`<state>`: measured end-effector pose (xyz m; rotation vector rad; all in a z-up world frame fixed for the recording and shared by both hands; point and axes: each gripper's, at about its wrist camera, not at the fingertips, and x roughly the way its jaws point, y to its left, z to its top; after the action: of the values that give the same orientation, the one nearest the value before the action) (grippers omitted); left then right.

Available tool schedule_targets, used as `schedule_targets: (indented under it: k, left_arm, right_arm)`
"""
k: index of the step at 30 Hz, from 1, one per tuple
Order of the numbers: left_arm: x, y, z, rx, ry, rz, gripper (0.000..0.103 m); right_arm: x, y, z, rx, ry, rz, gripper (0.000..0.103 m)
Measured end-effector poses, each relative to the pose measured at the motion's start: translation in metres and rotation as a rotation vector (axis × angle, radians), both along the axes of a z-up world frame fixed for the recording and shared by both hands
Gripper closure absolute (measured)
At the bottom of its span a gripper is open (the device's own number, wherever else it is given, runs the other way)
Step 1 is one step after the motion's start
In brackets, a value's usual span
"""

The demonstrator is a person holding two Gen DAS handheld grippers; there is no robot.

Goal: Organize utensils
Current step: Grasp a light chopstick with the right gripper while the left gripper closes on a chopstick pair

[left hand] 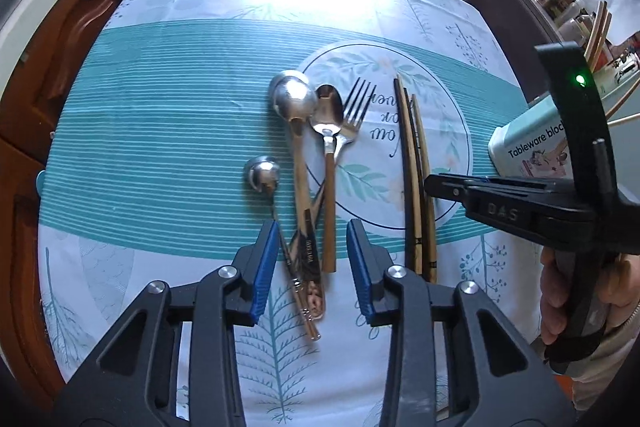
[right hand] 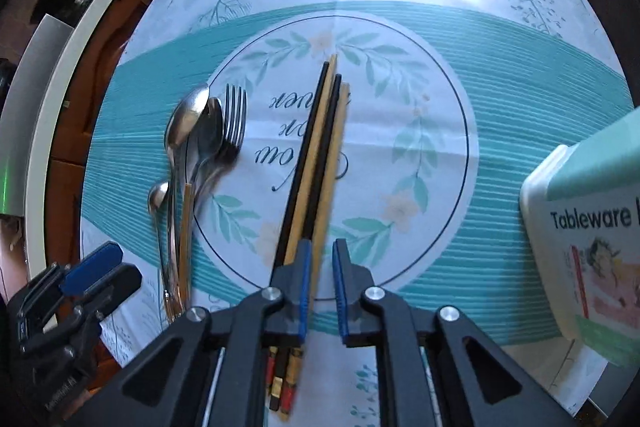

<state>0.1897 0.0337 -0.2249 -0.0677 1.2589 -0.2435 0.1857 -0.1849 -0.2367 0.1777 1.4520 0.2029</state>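
Blue-padded left gripper [left hand: 312,267] spread above spoon handles [left hand: 306,227]. Right gripper [right hand: 320,287] parted, chopsticks [right hand: 316,155] ahead of its left finger, possibly touching; tableware box [right hand: 588,227] at right.

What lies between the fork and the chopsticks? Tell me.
Nothing solid: in the left wrist view only bare placemat with upside-down script print separates the fork from the chopsticks. The right wrist view shows the same gap.
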Motion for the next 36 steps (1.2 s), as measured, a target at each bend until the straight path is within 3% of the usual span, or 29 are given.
schedule_targets:
  k: [8,11,15,18,24,36]
  left_arm:
    - [0.003,-0.015,0.002,-0.001,0.003,-0.038,0.072]
    - [0.007,-0.027,0.003,0.001,0.015,-0.078,0.088]
    - [0.017,-0.048,-0.004,-0.031,0.079,-0.128,0.097]
    - [0.026,-0.066,-0.013,-0.059,0.141,-0.161,0.098]
    - [0.043,-0.092,-0.035,-0.038,0.233,-0.17,0.103]
    - [0.051,-0.115,-0.049,0.038,0.259,-0.162,0.103]
  right_arm:
    - [0.001,0.01,-0.004,-0.072,0.024,0.041,0.096]
    - [0.0,0.009,-0.003,-0.098,0.02,0.04,0.097]
    - [-0.019,-0.016,-0.005,-0.074,0.026,-0.004,0.097]
    - [-0.036,-0.035,-0.006,-0.042,0.032,-0.043,0.097]
    - [-0.058,-0.059,-0.005,0.024,0.027,-0.102,0.097]
    - [-0.062,-0.063,-0.005,0.049,0.005,-0.107,0.097]
